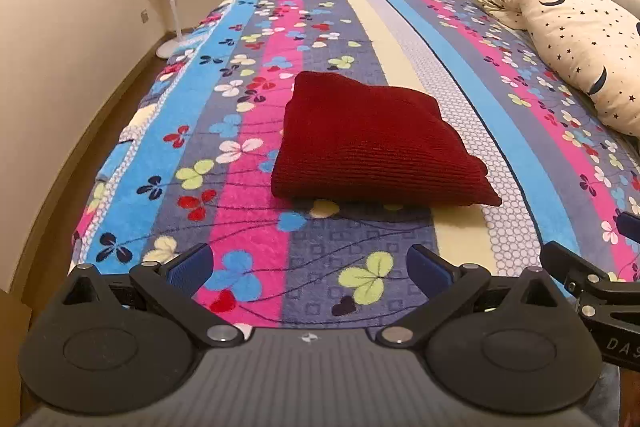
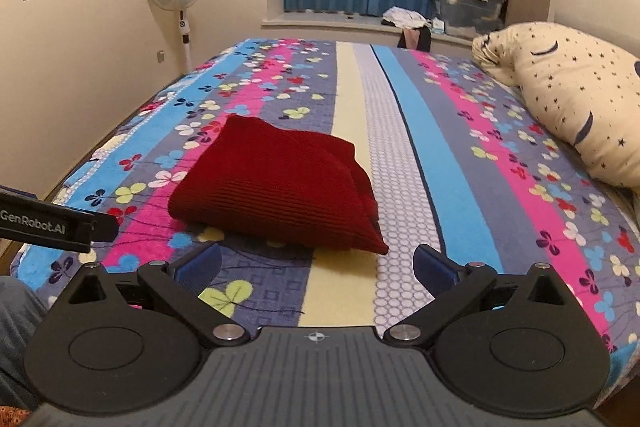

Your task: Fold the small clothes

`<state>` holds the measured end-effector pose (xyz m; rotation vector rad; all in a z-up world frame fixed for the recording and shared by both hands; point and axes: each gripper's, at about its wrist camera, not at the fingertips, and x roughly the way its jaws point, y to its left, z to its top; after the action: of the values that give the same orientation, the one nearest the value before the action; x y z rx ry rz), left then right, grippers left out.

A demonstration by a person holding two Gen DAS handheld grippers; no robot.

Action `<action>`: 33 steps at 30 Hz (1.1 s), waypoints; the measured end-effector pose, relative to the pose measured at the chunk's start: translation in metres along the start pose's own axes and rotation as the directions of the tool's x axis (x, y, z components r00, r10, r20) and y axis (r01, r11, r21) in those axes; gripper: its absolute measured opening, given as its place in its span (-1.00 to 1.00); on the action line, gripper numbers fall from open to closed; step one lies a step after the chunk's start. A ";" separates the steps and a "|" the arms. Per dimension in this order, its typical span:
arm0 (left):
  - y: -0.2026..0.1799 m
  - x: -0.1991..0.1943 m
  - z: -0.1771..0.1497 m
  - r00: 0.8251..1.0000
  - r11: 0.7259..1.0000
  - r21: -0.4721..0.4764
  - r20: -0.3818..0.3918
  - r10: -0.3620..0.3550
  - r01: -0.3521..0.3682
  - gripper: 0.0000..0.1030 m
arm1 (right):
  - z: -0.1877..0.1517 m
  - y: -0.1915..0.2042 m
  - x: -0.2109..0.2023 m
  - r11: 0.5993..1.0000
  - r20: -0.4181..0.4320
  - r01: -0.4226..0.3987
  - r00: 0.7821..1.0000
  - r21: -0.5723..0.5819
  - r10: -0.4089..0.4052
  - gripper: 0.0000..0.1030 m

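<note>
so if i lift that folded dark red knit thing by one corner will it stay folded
Probably not. The folded dark red ribbed knit garment looks soft and thick, with loose layers showing along its right edge, so it would likely flop open. It seems light, and should drag rather than slide on the fuzzy striped floral blanket.

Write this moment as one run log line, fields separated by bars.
red garment: folded on bed blanket | left gripper: open, empty | right gripper: open, empty | contact: none
</note>
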<state>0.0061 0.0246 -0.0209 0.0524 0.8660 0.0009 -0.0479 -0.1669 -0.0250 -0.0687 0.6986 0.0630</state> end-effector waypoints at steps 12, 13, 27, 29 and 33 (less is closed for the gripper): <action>-0.002 -0.002 0.002 1.000 1.000 0.004 -0.006 -0.005 0.005 0.99 | 0.001 -0.001 -0.005 0.999 -0.006 -0.026 1.000 0.025 0.026 0.97; -0.002 -0.002 0.002 1.000 1.000 0.006 -0.007 -0.003 0.004 0.99 | 0.001 -0.001 -0.005 0.999 -0.007 -0.027 1.000 0.025 0.027 0.97; -0.005 -0.001 0.003 1.000 1.000 0.025 0.000 0.012 -0.012 0.99 | 0.001 -0.001 -0.003 0.999 -0.012 -0.023 1.000 0.026 0.023 0.97; -0.005 -0.001 0.002 1.000 1.000 0.025 -0.001 0.012 -0.012 0.99 | 0.001 -0.001 -0.003 0.999 -0.012 -0.023 1.000 0.025 0.024 0.97; -0.004 0.000 0.001 1.000 1.000 0.026 -0.003 0.014 -0.014 0.99 | 0.001 0.000 -0.003 0.999 -0.014 -0.024 1.000 0.023 0.024 0.97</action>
<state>0.0069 0.0207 -0.0201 0.0826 0.8686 0.0026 -0.0494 -0.1670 -0.0229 -0.0387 0.7142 0.0773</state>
